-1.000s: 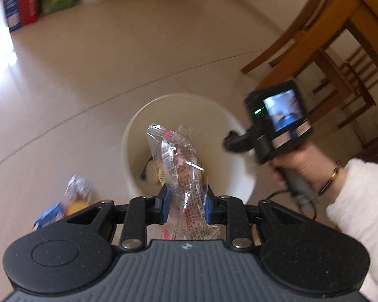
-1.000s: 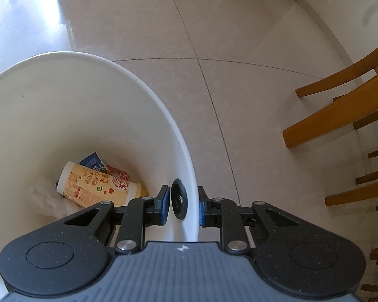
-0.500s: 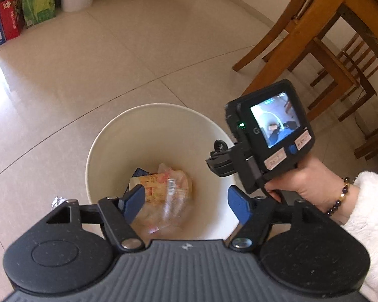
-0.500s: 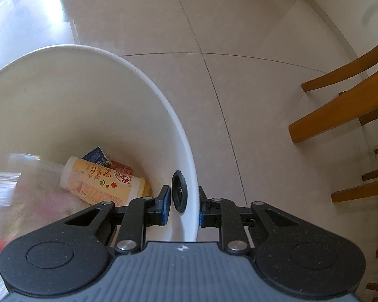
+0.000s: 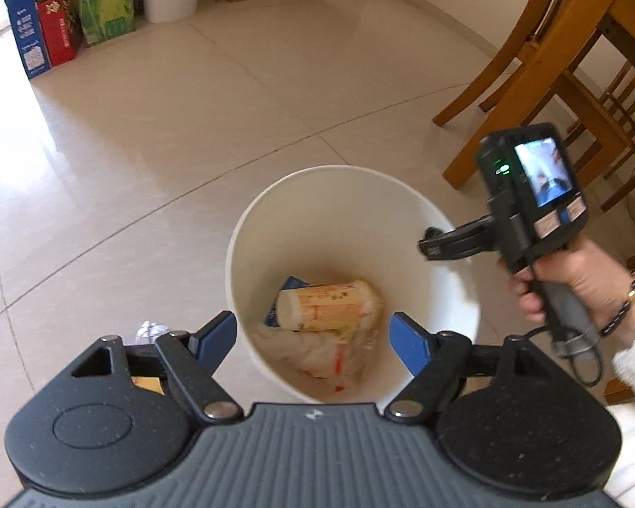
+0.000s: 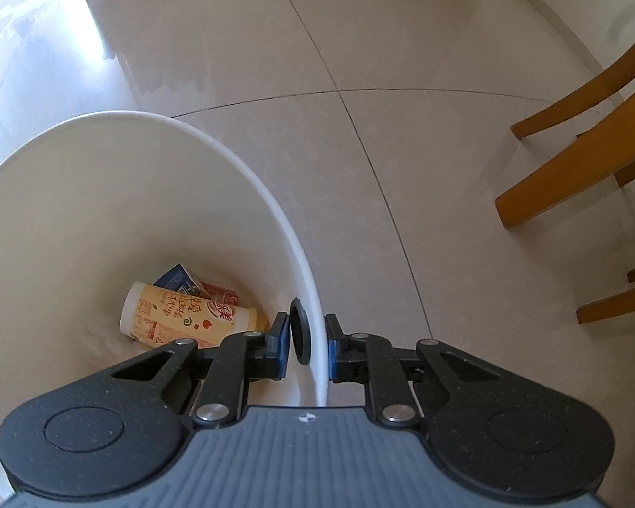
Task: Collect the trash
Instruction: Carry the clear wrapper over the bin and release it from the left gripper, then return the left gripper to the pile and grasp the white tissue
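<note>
The left hand-held gripper (image 5: 313, 340) hangs over the mouth of the round white plastic bin (image 5: 317, 178) with its blue pads spread and still opening, nothing between them. Straight below, on the bin's floor, lies the clear crinkled plastic wrapper (image 5: 334, 353), slumped against an orange printed paper cup (image 5: 330, 305) that lies on its side, its long axis running across the bin. The next piece of trash sits outside the bin: a crumpled white scrap (image 5: 150, 330) on the tiled floor (image 5: 148, 148), just left of the bin wall and close under the left pad. By my reading the left hand is the nearer one and would need to swing left and down to reach it.

The right hand-held gripper (image 6: 307, 343) is clamped on the bin's rim, one pad inside, one outside, steadying it. Only the right wrist view shows that pinch plainly, along with a black round fitting (image 6: 298, 332) on the inner wall. Only the left wrist view shows the scrap, an orange object half hidden behind the gripper body, and the person's hand (image 5: 571, 279) on the grip.
</note>
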Demonstrator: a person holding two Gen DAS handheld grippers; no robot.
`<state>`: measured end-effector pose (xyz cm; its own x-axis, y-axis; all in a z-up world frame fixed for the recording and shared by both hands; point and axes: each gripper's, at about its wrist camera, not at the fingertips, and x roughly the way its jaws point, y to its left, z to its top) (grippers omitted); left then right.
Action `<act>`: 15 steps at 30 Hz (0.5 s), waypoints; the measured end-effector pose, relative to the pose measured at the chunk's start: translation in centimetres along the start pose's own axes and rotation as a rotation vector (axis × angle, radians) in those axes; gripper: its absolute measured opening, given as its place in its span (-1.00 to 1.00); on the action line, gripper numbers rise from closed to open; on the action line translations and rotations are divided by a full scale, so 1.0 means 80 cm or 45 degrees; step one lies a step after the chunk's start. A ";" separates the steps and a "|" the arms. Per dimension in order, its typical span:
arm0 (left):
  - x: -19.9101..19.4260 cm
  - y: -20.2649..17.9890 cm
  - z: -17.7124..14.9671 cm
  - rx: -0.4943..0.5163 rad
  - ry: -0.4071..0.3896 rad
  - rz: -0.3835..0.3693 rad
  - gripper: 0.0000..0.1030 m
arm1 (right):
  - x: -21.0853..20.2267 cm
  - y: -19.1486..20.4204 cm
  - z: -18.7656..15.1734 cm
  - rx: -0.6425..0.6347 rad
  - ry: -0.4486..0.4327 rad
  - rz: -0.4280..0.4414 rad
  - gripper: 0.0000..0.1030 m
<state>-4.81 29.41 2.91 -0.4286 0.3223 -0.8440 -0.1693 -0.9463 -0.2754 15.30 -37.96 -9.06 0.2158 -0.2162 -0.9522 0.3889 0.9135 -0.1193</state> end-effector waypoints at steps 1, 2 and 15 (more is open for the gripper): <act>-0.001 0.004 -0.004 0.001 -0.004 0.006 0.54 | 0.000 0.000 0.000 0.001 0.000 0.002 -0.63; 0.001 0.008 -0.008 -0.001 -0.006 0.012 0.54 | 0.000 -0.001 0.000 0.003 0.001 0.004 -0.63; 0.062 0.096 -0.113 -0.171 -0.021 0.184 0.65 | -0.005 -0.002 0.001 -0.005 -0.015 0.013 -0.64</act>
<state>-0.21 23.55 -7.57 -0.4545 0.1822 -0.8719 0.0143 -0.9772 -0.2117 15.25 -38.07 -8.63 0.2304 -0.2110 -0.9499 0.3830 0.9171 -0.1108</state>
